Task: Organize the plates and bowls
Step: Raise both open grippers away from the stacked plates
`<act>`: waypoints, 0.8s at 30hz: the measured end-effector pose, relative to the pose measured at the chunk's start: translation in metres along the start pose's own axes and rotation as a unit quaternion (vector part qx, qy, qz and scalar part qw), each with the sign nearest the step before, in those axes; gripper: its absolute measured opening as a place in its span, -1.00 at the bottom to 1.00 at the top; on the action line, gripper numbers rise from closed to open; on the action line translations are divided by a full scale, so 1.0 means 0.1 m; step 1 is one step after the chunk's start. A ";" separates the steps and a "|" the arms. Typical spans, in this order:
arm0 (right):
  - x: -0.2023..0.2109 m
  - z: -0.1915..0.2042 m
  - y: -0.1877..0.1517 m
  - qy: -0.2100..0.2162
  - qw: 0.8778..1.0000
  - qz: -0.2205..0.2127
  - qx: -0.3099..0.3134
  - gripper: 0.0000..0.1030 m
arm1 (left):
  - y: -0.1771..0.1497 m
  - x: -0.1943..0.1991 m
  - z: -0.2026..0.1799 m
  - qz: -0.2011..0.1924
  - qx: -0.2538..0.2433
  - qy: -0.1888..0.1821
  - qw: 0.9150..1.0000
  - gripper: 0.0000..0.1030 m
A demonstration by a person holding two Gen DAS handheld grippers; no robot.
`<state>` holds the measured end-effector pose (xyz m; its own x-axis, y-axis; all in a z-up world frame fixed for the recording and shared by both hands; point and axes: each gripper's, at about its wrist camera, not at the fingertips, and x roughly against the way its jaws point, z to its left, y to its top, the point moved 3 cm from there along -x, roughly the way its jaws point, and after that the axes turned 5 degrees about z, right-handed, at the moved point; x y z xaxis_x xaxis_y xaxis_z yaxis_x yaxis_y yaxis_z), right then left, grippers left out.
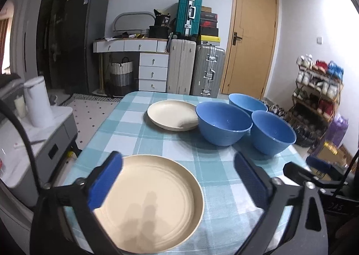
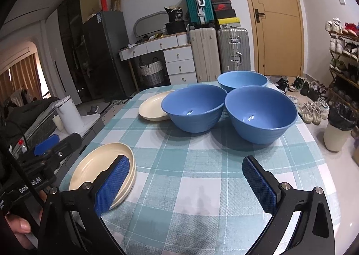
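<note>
Both tools are spread wide with nothing between the pads. The left tool point(image 1: 177, 178) hangs over the near cream plate point(image 1: 154, 205), which sits flat on the checkered surface point(image 1: 222, 178) right under its left finger. The right tool point(image 2: 186, 183) has bare cloth beneath it, that same plate just off to its left. Ahead of both: a second cream plate point(image 2: 152, 106) and three blue bowls point(image 2: 195, 106) clustered close together, upright.

The near plate point(image 1: 154, 205) is partly hidden by the left gripper's finger point(image 1: 105, 183). The far bowl point(image 2: 242, 81) is half covered by two nearer bowls.
</note>
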<state>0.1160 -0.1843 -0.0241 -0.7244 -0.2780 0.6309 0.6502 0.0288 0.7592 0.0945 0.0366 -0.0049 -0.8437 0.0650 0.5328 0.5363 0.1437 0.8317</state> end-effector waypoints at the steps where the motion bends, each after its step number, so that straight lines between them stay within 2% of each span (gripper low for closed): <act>1: 0.00 -0.01 0.00 0.000 1.000 0.001 -0.004 0.98 | 0.00 0.01 0.01 -0.004 0.004 -0.002 1.000 1.00; 12: 0.00 0.02 -0.01 -0.001 1.000 -0.003 0.005 0.98 | 0.00 0.04 0.01 -0.010 -0.004 0.007 1.000 1.00; 24: 0.12 0.06 0.05 0.008 1.000 -0.030 0.005 0.98 | 0.11 0.02 0.21 0.007 0.036 -0.004 0.999 1.00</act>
<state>0.1096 -0.1815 -0.0114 -0.7578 -0.2944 0.5823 0.6042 0.0205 0.7966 0.0980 0.0593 0.0020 -0.8362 0.0756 0.5432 0.5457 0.2134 0.8103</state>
